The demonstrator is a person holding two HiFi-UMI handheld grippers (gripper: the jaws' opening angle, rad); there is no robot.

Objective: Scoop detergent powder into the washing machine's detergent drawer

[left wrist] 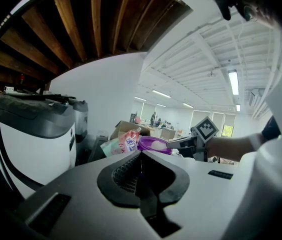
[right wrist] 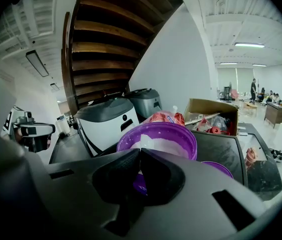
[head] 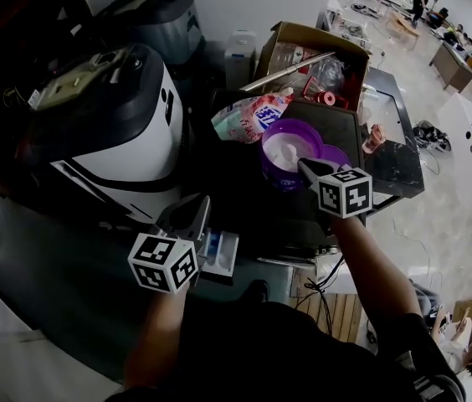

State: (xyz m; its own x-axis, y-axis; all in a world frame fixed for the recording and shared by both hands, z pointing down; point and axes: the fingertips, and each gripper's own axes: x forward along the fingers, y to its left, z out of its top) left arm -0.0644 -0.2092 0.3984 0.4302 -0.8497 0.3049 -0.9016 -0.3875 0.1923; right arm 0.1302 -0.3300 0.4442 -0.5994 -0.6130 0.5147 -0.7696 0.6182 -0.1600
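Right claw (right wrist: 138, 153) points down toward the purple tub (head: 271, 172), its tips at the near rim. Its jaws are closed together, and its own view shows a thin purple piece (right wrist: 140, 183) pinched between the pads; too little of it shows to say what it is. White powder (head: 290, 147) lies in the tub, heaped toward the far wall, and none of it shows on the claw. A purple lid (head: 339, 152) lies just beside the tub on the right, and both rest on the dark bench (head: 236, 195). Behind the tub a red and white pouch (head: 248, 115) leans toward the washer (head: 110, 132), and an open cardboard box (head: 303, 33) full of odds and ends stands behind that. Left claw (head: 194, 209) hovers low at the washer's front corner with its jaws pressed together and nothing between them. It is just beside the pulled-out white drawer (head: 223, 256), which has a blue insert. Whether the claw touches the drawer cannot be told. That claw's view looks across the bench to the tub and the other claw, well apart from it. A second grey machine (head: 156, 19) stands behind the washer by the wall. The drawer is well apart from the tub, nearer the person, and no powder can be made out in it.
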